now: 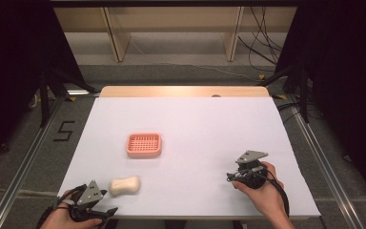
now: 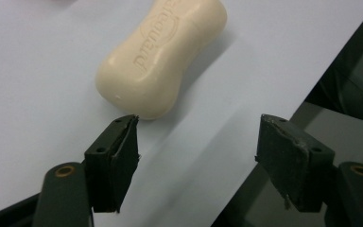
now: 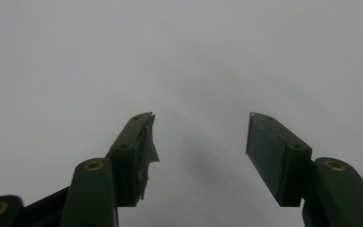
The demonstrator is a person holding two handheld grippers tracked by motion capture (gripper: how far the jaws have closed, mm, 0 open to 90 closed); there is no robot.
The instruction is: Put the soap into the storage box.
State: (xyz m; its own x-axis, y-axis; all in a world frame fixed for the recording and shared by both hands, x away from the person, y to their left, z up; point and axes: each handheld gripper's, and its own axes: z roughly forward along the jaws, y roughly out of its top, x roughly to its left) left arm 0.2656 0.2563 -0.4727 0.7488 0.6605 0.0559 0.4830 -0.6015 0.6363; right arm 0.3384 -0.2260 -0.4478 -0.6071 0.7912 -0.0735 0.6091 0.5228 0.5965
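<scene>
The left gripper [image 2: 196, 142] has its jaws wide apart with nothing between them. One jaw tip sits just short of the near end of a bar of soap [image 2: 163, 56], seemingly not touching it, though the gap is too fine to be sure; the other jaw hangs past the edge of the table. The soap is cream-coloured, waisted in the middle, with raised lettering on its top face, and it lies flat on the white sheet [image 2: 33, 99] that covers the table.

In the high view the left gripper [image 1: 106, 209] is at the near left corner of the table, held by the person's left hand [image 1: 66, 214], and the soap [image 1: 124, 185] lies just beside it, close to the near edge. Further in, well apart from the soap, stands a pink soap dish [image 1: 144, 144] with a ribbed floor, empty.

The right gripper [image 3: 198, 137] also has its jaws apart, empty, pointed at the bare white sheet. In the high view the right gripper [image 1: 230, 176] rests on the near right part of the table in the person's right hand [image 1: 262, 193], well away from soap and dish.
</scene>
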